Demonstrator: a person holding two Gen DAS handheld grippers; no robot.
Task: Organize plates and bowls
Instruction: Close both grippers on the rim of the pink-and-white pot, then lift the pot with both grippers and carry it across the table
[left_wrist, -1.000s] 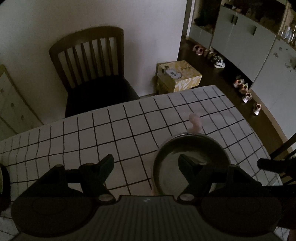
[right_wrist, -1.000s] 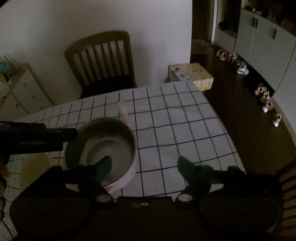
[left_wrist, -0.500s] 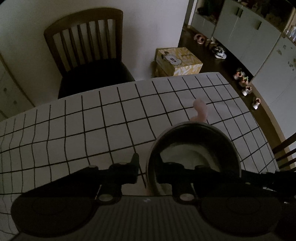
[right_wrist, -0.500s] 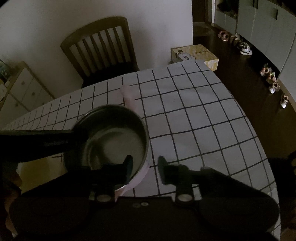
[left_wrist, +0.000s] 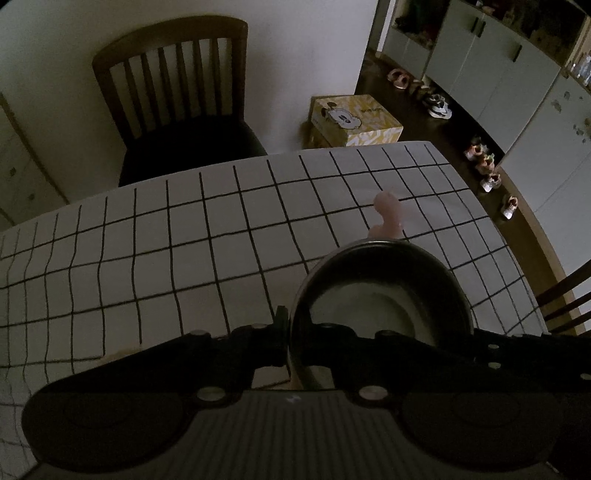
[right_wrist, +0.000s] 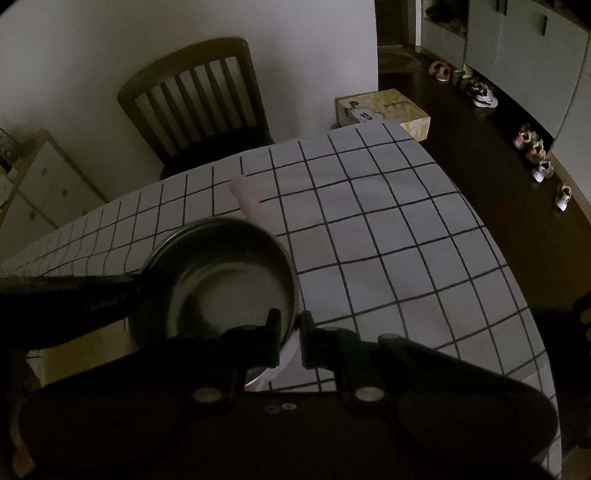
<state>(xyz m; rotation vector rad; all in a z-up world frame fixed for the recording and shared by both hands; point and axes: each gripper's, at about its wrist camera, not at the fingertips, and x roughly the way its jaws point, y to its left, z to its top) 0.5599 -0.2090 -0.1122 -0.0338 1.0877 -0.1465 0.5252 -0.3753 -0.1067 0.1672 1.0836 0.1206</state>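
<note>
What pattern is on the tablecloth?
The tablecloth is white with a grid of thin black lines, clearest in the right wrist view.

We record one table, covered with a white cloth in a black grid. On or just above it: one metal bowl with a pink outer shell and pink handle; whether it rests on the cloth we cannot tell.

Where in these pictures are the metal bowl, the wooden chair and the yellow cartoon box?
metal bowl (left_wrist: 373, 306): left wrist view, inner wall.
wooden chair (right_wrist: 195, 88): right wrist view, slatted backrest.
yellow cartoon box (left_wrist: 351, 116): left wrist view, printed top.
</note>
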